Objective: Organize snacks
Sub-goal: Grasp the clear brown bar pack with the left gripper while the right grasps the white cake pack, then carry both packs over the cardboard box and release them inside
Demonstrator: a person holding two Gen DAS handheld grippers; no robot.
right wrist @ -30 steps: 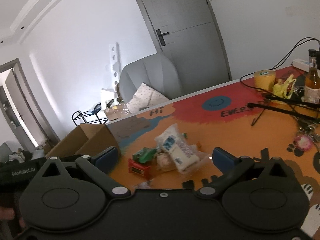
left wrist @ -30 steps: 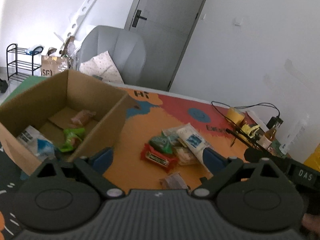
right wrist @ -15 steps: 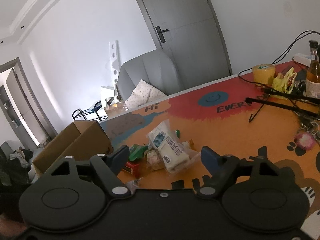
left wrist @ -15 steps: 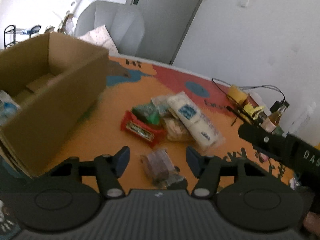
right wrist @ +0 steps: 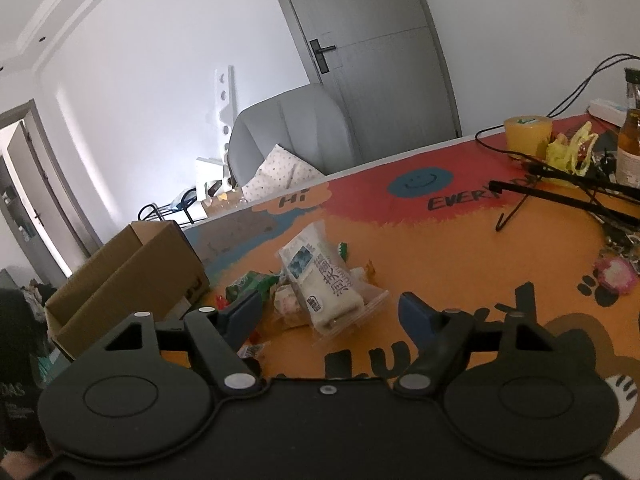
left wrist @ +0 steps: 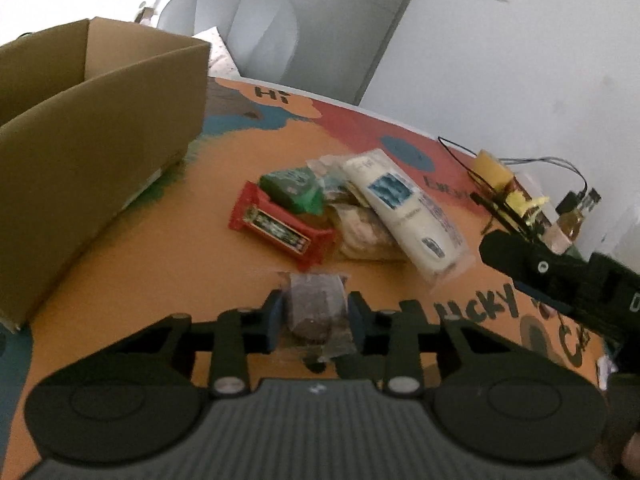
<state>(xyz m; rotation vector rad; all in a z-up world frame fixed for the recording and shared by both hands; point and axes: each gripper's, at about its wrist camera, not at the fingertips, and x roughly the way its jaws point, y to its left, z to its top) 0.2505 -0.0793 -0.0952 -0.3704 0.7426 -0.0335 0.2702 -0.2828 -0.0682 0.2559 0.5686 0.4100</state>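
My left gripper [left wrist: 314, 316] is closed around a clear-wrapped brown snack [left wrist: 316, 306] that lies on the orange table mat. Just beyond it is a pile: a red bar [left wrist: 278, 226], a green packet [left wrist: 292, 188] and a long white packet [left wrist: 408, 210]. The open cardboard box [left wrist: 92, 128] stands at the left. My right gripper [right wrist: 330, 314] is open above the mat, with the white packet [right wrist: 326, 286] between and beyond its fingers. The box also shows in the right wrist view [right wrist: 128, 272].
A yellow tape roll [right wrist: 528, 134], a bottle [right wrist: 630, 148], cables and a black stand [right wrist: 560, 196] crowd the mat's right side. A grey armchair [right wrist: 296, 132] sits behind the table. The right gripper's body [left wrist: 560, 280] shows at the right of the left wrist view.
My left gripper has dropped toward the mat, moved away from the box, and narrowed its jaws onto the brown snack. My right gripper has narrowed somewhat and moved closer to the white packet.
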